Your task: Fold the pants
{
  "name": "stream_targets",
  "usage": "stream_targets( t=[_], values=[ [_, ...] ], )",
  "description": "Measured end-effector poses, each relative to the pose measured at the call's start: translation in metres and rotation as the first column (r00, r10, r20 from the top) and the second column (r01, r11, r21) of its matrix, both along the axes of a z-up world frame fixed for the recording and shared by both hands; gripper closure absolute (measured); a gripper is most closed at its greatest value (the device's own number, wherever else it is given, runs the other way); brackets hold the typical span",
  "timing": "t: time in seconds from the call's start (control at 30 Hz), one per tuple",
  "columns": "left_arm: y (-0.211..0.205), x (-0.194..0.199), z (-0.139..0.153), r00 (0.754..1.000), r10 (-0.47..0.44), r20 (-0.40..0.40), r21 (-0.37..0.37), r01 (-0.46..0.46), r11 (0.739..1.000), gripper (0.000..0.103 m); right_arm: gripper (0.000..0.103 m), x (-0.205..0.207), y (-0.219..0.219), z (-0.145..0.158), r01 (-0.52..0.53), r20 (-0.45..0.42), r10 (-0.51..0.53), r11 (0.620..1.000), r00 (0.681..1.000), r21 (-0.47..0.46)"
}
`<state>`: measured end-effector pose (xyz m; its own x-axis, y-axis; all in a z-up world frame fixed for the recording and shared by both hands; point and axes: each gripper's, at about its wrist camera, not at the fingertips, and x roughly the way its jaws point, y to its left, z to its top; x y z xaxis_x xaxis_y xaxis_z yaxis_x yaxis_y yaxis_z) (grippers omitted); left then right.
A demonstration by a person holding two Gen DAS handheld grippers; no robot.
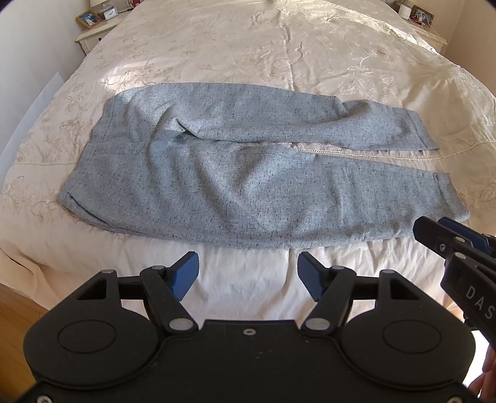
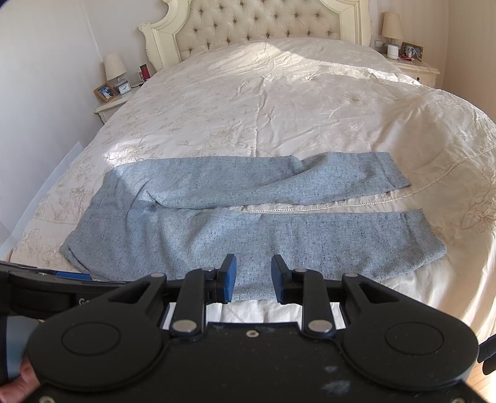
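Grey-blue flecked pants lie flat across the cream bedspread, waistband at the left, both legs running to the right with a narrow gap between them. My left gripper hovers open over the bare sheet just in front of the near leg, touching nothing. The same pants show in the right wrist view, where my right gripper is open above the near leg's front edge, with nothing pinched between its blue pads. The right gripper's tip shows at the right edge of the left wrist view.
A tufted headboard stands at the far end. Nightstands with lamps, photo frames and a clock flank the bed: one at the left, one at the right. Wooden floor shows below the bed's near corner.
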<state>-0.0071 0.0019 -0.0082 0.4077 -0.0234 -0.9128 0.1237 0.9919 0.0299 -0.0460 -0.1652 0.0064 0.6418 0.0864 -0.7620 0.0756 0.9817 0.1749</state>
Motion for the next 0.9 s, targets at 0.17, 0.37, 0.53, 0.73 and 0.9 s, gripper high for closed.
stream_targets(
  t=[0.17, 0.37, 0.53, 0.73, 0.9],
  values=[
    [0.0004, 0.0007, 0.0004, 1.0, 0.0, -0.001, -0.001, 0.0, 1.0, 0.033, 0.075, -0.0003, 0.0004, -0.0002, -0.002, 0.0, 0.002, 1.0, 1.0, -0.001],
    [-0.0036, 0.002, -0.0005, 1.0, -0.004, -0.005, 0.002, 0.004, 1.0, 0.033, 0.075, 0.0002, 0.0007, -0.0009, -0.007, -0.001, 0.007, 1.0, 1.0, -0.002],
    [-0.0053, 0.004, -0.0006, 1.0, -0.005, -0.009, 0.001, 0.005, 1.0, 0.033, 0.075, 0.0004, 0.0007, -0.001, -0.007, -0.002, 0.007, 1.0, 1.0, -0.002],
    [-0.0053, 0.0049, -0.0006, 1.0, -0.005, -0.009, 0.0, 0.005, 1.0, 0.033, 0.075, 0.0012, 0.0001, -0.0008, -0.007, -0.003, 0.007, 1.0, 1.0, -0.003],
    [-0.0057, 0.0053, -0.0006, 1.0, -0.003, -0.011, -0.001, 0.003, 1.0, 0.033, 0.075, 0.0028, 0.0005, -0.0015, -0.013, -0.012, 0.013, 1.0, 1.0, -0.005]
  ],
)
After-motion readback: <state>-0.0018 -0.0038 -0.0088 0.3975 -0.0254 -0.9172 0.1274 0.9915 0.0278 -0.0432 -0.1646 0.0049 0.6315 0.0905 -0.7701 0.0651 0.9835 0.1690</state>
